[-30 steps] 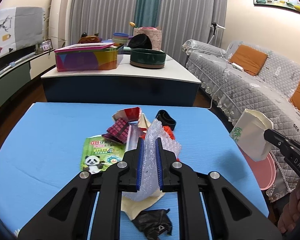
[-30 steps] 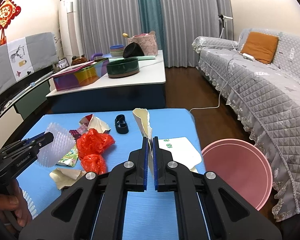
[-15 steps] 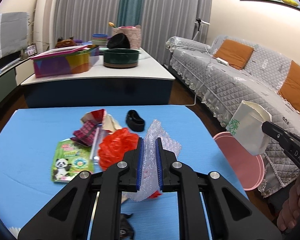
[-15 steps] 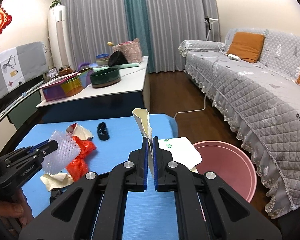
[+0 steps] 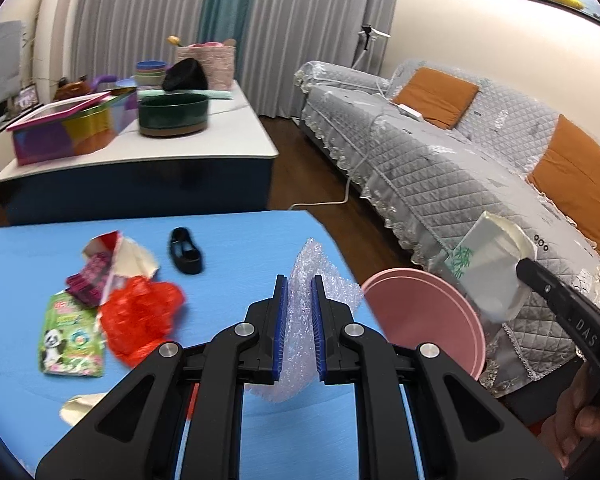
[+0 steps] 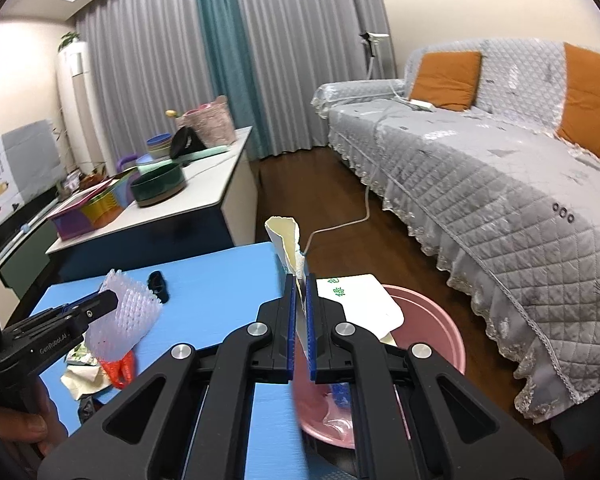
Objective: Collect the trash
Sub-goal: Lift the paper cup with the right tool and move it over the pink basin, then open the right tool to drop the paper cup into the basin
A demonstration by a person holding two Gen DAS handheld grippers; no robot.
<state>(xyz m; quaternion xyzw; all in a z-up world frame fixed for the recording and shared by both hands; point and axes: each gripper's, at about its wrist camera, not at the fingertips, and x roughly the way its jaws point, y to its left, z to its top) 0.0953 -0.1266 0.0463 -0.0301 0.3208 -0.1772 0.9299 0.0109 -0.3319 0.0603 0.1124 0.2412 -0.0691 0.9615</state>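
- Our left gripper (image 5: pixel 299 300) has its blue-padded fingers clamped on a crumpled sheet of clear bubble wrap (image 5: pixel 314 276), held above the blue table (image 5: pixel 228 240) near its right edge.
- Our right gripper (image 6: pixel 299 300) is pinched tight on a torn white paper carton (image 6: pixel 288 240), raised over the round pink plastic basin (image 6: pixel 432 332) beside the table.
- A red plastic bag (image 5: pixel 140 316), a green panda wrapper (image 5: pixel 70 332) and a small black object (image 5: pixel 185 250) lie on the table.

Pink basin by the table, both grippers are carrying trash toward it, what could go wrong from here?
1. The bubble wrap in the left gripper hangs over the blue table, short of the pink basin; released now, it would probably miss.
2. The paper bag in the right gripper is wide and light, so it may catch the rim or drift out.
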